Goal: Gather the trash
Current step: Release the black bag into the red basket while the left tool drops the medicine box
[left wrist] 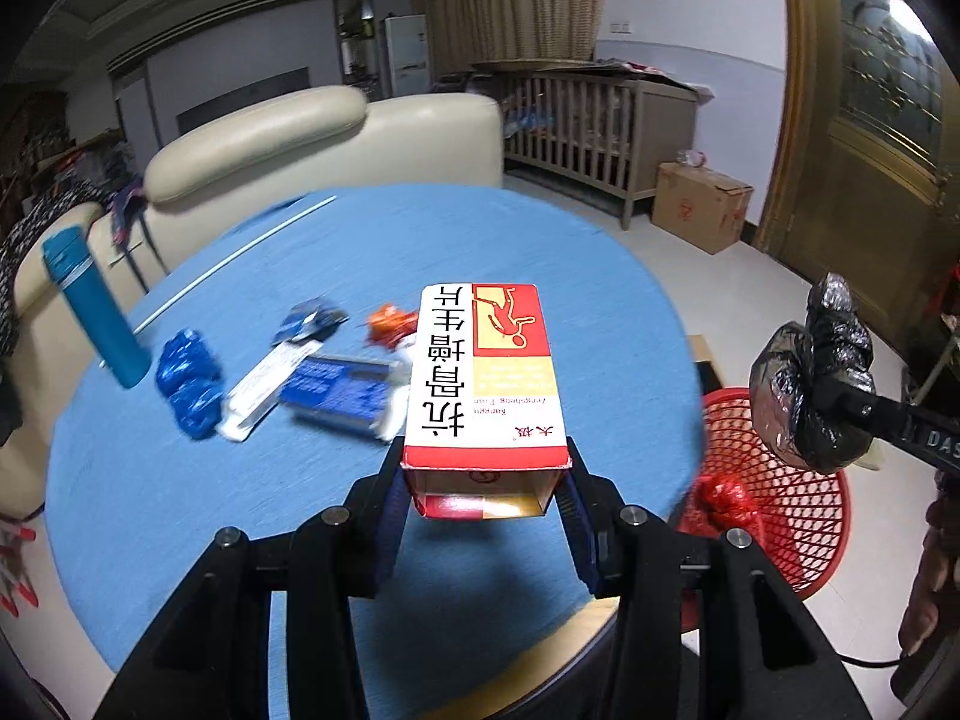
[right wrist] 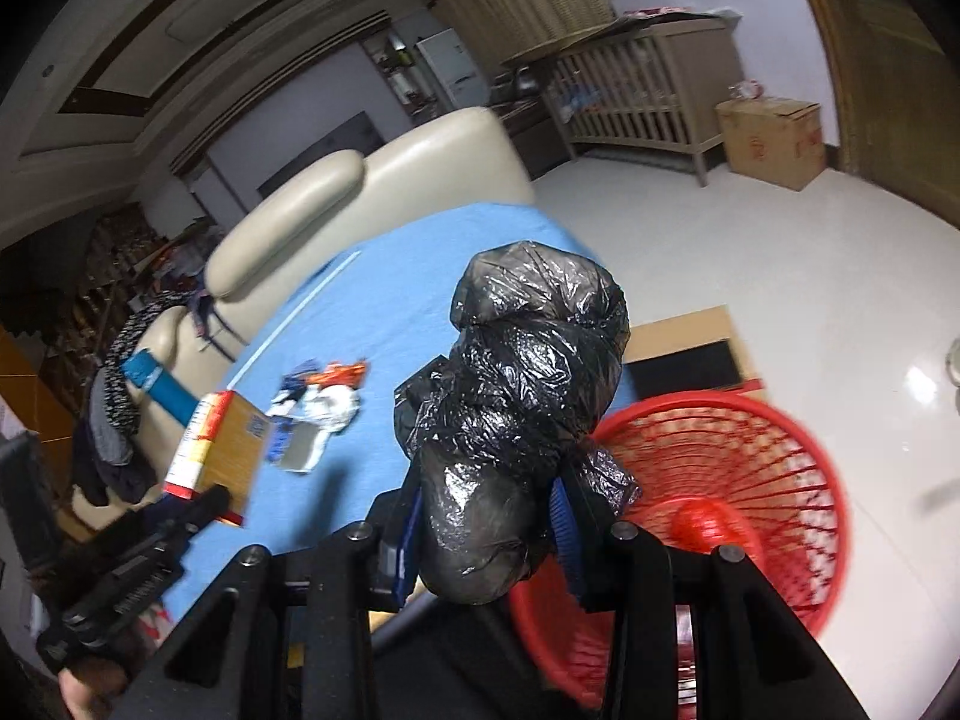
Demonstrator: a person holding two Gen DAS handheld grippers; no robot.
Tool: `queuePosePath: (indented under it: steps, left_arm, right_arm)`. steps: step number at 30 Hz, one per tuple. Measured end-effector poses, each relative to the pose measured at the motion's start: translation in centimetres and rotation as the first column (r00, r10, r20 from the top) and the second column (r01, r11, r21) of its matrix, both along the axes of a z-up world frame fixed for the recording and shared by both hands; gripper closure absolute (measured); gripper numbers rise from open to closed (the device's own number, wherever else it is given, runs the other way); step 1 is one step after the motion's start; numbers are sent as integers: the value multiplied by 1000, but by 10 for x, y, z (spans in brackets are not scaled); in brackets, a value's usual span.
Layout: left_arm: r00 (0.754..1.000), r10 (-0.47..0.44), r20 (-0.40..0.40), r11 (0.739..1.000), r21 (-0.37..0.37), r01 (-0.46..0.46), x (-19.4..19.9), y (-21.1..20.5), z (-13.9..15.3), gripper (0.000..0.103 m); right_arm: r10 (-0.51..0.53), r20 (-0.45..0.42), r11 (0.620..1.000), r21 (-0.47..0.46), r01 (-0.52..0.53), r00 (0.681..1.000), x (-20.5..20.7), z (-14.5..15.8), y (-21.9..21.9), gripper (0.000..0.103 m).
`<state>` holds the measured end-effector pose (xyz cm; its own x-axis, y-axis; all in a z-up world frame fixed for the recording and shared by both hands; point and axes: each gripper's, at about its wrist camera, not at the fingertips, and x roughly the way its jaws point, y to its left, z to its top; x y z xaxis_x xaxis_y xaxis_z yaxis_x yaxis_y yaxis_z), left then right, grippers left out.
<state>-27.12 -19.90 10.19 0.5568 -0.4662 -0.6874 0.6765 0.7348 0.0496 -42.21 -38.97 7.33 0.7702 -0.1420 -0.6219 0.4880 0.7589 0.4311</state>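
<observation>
So on the far left of the table [left wrist: 150,510] there's one teal bottle [left wrist: 96,306] standing up, looks rigid, and I can't tell if it's even trash. Next over is the loose pile: a crumpled blue wrapper [left wrist: 189,381], a white-and-blue packet [left wrist: 267,387], a flat blue-printed packet [left wrist: 339,396], one more small blue wrapper [left wrist: 309,321] and a little orange one [left wrist: 393,324]. I count five, though blur makes that shaky. All look light and floppy, so I'd pinch them at a bunched-up bit, not a flat face. My left gripper [left wrist: 483,501] is clamped on the one medicine box [left wrist: 486,378], pads on the two long sides near its open end, held above the table. It's thin card and I'd guess empty, so squeezing harder would just cave it in. Further right, my right gripper [right wrist: 489,519] is pinching one balled-up black plastic bag [right wrist: 516,396] by its lower lump, soft and slippery I reckon, hanging near the rim of the one red mesh basket [right wrist: 774,480], which has a red lump [right wrist: 699,525] inside.
</observation>
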Motion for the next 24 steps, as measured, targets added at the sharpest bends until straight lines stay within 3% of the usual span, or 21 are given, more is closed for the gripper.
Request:
queuePosePath:
  steps: [7,16,24]
  left_arm:
    - [996,-84,-9,996,4,84,-17,-37,-2,55]
    - [982,-186,-15,982,10,186,-39,-78,-3,55]
    - [969,-247,-28,968,26,248,-57,-108,-6,55]
  right_arm:
    - [-72,-61,997,-32,70,996,-28,-17,-33,63]
    - [-77,-146,997,-25,74,986,-43,-44,-49,63]
    - [-87,-170,996,-12,86,982,-54,-53,-54,63]
